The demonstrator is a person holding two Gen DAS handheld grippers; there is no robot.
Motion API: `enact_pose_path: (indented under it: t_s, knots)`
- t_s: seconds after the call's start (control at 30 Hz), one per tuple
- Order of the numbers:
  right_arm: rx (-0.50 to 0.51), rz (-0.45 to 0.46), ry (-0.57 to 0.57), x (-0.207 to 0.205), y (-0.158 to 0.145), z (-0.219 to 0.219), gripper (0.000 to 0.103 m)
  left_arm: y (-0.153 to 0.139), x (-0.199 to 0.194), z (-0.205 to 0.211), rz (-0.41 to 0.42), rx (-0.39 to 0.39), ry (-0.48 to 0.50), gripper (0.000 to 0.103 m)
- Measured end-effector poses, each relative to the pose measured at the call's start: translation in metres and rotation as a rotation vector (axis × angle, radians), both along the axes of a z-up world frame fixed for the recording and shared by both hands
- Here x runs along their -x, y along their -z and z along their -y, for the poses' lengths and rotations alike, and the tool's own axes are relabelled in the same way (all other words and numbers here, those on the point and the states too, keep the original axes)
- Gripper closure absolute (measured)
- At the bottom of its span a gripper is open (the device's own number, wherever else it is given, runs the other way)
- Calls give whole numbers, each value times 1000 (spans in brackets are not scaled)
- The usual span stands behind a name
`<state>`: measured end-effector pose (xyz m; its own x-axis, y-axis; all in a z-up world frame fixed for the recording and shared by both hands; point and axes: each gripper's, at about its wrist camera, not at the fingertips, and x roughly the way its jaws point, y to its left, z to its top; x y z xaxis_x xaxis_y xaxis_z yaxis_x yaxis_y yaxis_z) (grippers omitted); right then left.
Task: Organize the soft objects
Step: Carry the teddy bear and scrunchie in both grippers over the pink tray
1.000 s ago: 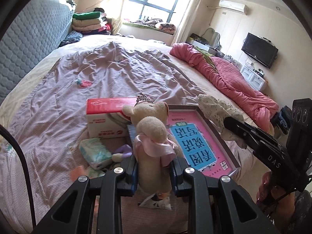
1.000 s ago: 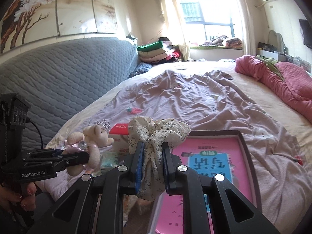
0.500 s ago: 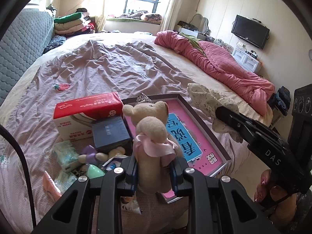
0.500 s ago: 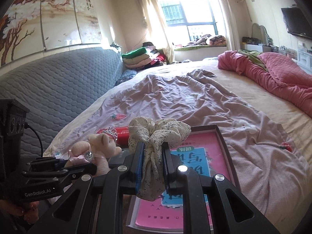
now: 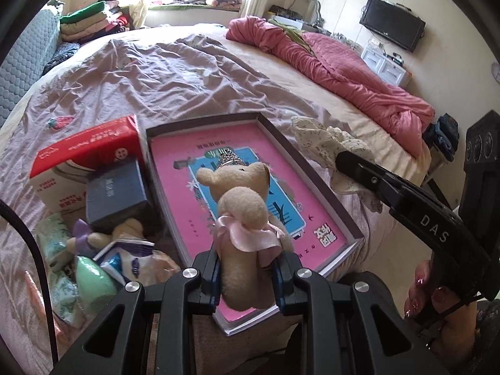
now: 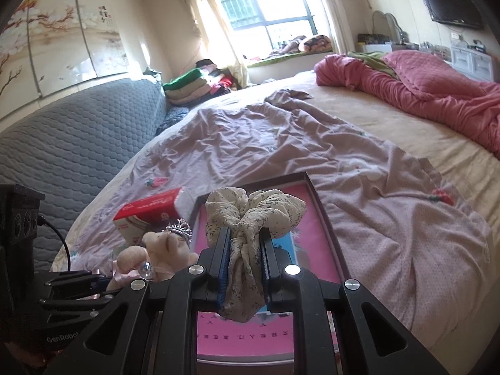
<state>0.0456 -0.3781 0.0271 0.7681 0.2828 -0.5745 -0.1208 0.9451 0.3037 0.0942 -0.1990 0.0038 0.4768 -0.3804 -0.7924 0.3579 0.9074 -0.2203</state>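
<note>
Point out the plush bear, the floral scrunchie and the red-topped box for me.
plush bear (image 5: 240, 206), left wrist view, back of its head.
floral scrunchie (image 6: 250, 209), right wrist view, gathered top.
red-topped box (image 5: 87, 143), left wrist view, red top face.

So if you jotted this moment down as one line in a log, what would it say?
left tongs: shut on plush bear | right tongs: shut on floral scrunchie | both over: box with pink book | on: bed

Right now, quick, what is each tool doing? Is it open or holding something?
Left tool: closed on the teddy bear.
Right tool: closed on the flowery scrunchie.
</note>
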Motion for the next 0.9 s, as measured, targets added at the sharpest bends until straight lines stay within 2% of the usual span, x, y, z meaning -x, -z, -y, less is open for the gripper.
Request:
enact_pose_path:
  t_s: [0.33,0.63,0.9]
  knots:
    - [10,-158,22,-15,46,10,84,37,-2,26,-72,-57,50,77]
    - [26,-247,36,-24,71,10,83,54,-6,35,-105,-74,64,77]
    - [34,-293,45,-27,80,11,82,62,-10,37,-134,-70,61,76]
